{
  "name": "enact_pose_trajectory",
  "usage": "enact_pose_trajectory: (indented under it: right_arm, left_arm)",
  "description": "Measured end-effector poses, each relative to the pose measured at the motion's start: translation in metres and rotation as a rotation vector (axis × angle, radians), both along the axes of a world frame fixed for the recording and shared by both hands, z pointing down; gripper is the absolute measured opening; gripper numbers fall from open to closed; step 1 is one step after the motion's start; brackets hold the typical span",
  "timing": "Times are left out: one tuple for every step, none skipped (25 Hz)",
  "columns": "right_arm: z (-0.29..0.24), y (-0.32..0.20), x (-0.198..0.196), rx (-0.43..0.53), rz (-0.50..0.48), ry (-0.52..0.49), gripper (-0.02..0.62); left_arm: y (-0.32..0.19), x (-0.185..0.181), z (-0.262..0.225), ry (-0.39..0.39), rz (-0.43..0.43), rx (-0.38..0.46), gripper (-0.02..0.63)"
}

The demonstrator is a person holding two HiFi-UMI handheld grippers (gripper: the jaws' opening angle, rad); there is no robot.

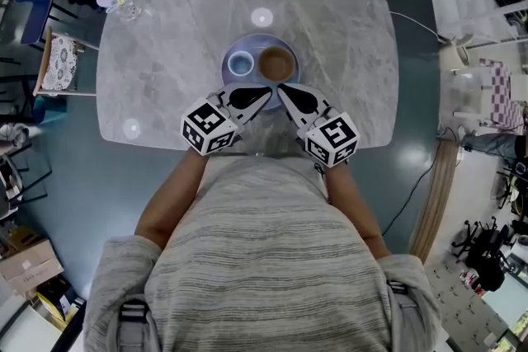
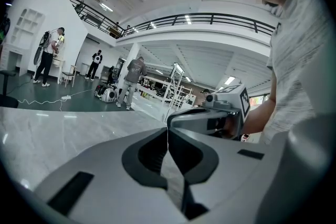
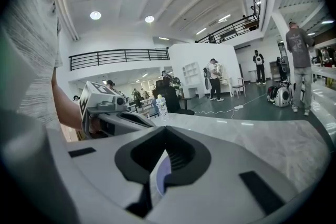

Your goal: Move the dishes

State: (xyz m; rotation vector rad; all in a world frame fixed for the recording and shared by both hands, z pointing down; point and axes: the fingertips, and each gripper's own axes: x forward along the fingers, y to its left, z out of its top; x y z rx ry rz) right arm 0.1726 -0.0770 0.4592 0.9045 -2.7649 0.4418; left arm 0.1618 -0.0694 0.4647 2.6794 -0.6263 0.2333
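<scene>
Partly: right gripper (image 1: 281, 89) covers plate (image 1: 262, 39) rim.

Grey marble table (image 1: 165, 78): clear bottle (image 1: 115, 0) on far-left corner, cushioned chair (image 1: 59, 62) just left, cardboard box (image 1: 29, 261) on floor near-left.

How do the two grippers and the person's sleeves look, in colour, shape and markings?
Left gripper and right gripper are alike: light grey bodies, black-padded tapering jaws, each with a cube of black-and-white square markers. The person wears a grey striped short-sleeved shirt.
</scene>
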Motion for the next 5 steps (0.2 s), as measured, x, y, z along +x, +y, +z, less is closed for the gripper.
enact_pose_trajectory:
  right_arm:
    - [-0.0006, 0.0, 0.0, 0.0, -0.001, 0.0, 0.017]
    - [-0.0012, 0.0, 0.0, 0.001, -0.001, 0.0, 0.017]
    - [-0.0016, -0.0001, -0.0002, 0.001, -0.002, 0.0, 0.017]
    - [-0.0019, -0.0002, -0.0005, 0.001, -0.003, 0.0, 0.017]
    - [-0.0022, -0.0003, -0.0009, 0.002, -0.004, 0.0, 0.017]
  left_arm:
    - [-0.0003, 0.0001, -0.0005, -0.001, 0.0, 0.001, 0.021]
    - [-0.0005, 0.0002, -0.0011, -0.002, 0.001, 0.002, 0.021]
    - [-0.0007, 0.0001, -0.0016, -0.002, 0.002, 0.002, 0.021]
    - [-0.0009, -0.0002, -0.002, -0.002, 0.002, 0.003, 0.021]
    - [-0.0011, -0.0004, -0.0023, -0.002, 0.002, 0.003, 0.021]
